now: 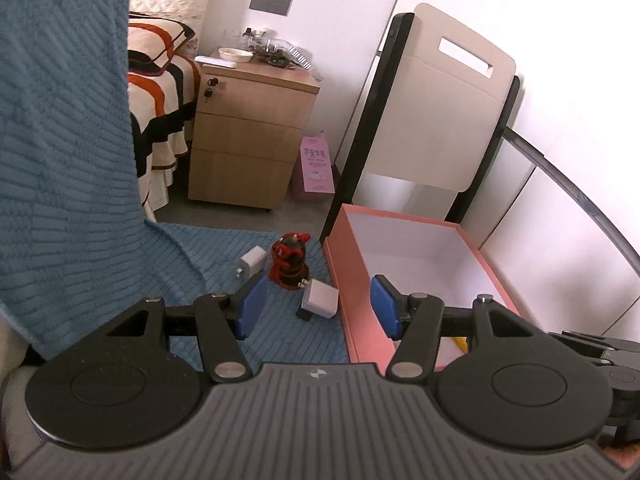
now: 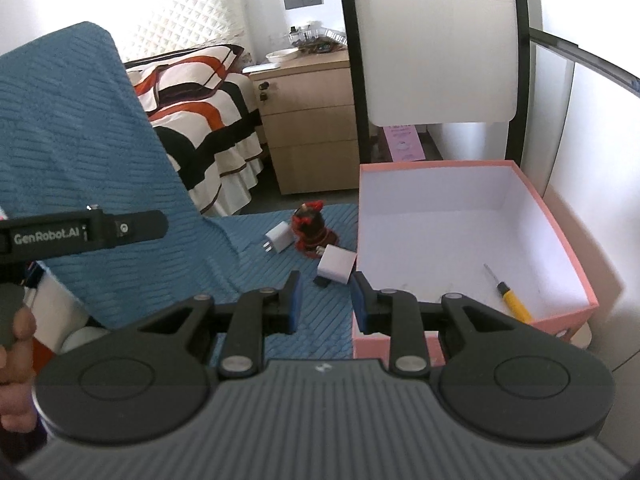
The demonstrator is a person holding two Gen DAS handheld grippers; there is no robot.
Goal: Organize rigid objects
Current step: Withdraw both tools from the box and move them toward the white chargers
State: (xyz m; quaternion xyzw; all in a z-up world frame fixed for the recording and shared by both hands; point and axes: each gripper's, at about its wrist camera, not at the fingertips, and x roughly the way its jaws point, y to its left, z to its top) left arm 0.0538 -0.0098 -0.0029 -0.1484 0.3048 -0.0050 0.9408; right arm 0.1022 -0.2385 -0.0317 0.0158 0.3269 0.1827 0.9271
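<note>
Both grippers hang over the blue blanket (image 2: pixel 100 128), aimed down at a small cluster of things beside the pink box (image 2: pixel 560 216). The left gripper (image 1: pixel 318 306) has its blue pads parted with nothing between them. The right gripper (image 2: pixel 323 300) has its pads closer together, yet a clear gap shows and it holds nothing.

Three things wait on the blanket: a white charger (image 2: pixel 277 237) lying with its prongs outward, a red and black figurine (image 2: pixel 310 230) standing upright, and a second white charger (image 2: pixel 337 263) just beside the box wall, resting against the figurine's base. A yellow-handled screwdriver (image 2: pixel 510 298) already lies inside the box, so the sorting looks partly done.

The main risk is the crowding. The nearer charger touches the figurine and sits close to the box, so a pad coming down on that side could knock the figurine over or catch the box rim and shove the box along. The blanket is soft and ribbed, so a charger may tilt or slide as the pads close on it. A small dark piece (image 2: pixel 322 281) lies at that charger's near edge; it may be a separate part, though it is hard to tell, and it could be left behind
</note>
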